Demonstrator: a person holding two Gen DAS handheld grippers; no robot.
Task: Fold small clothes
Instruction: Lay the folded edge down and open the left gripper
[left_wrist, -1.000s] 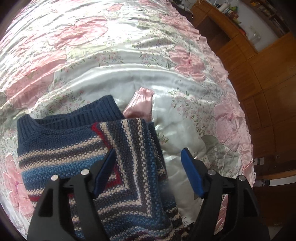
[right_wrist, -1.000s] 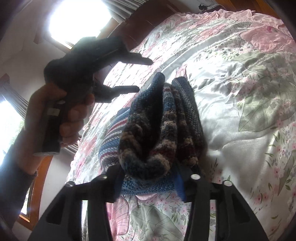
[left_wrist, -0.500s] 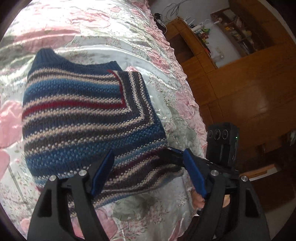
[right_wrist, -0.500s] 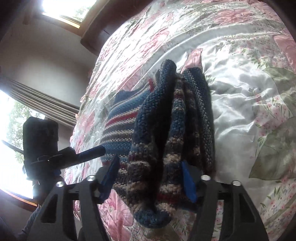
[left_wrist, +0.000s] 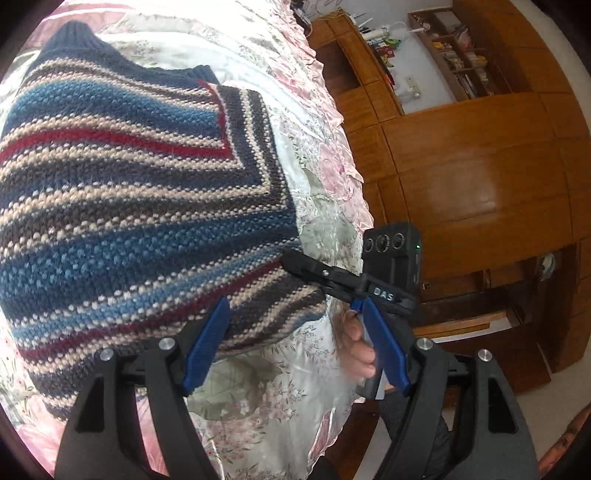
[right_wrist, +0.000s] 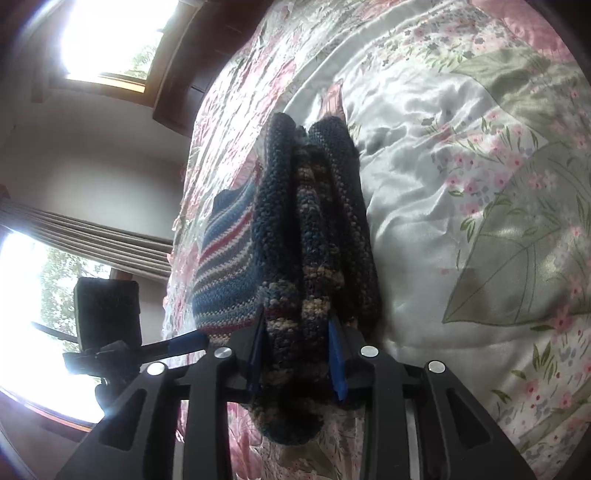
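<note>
Right gripper (right_wrist: 297, 356) jaws clamping one striped sweater (left_wrist: 122, 206), left gripper (left_wrist: 295, 347) jaws apart

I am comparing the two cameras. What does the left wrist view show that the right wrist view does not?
Only the left wrist view shows the wooden cabinets, the shelves and the open left hand-held gripper from behind. Only the right wrist view shows the windows, the curtain and the right hand-held gripper clamping the sweater's stacked folds. Both show the striped sweater on the floral bedspread.
</note>
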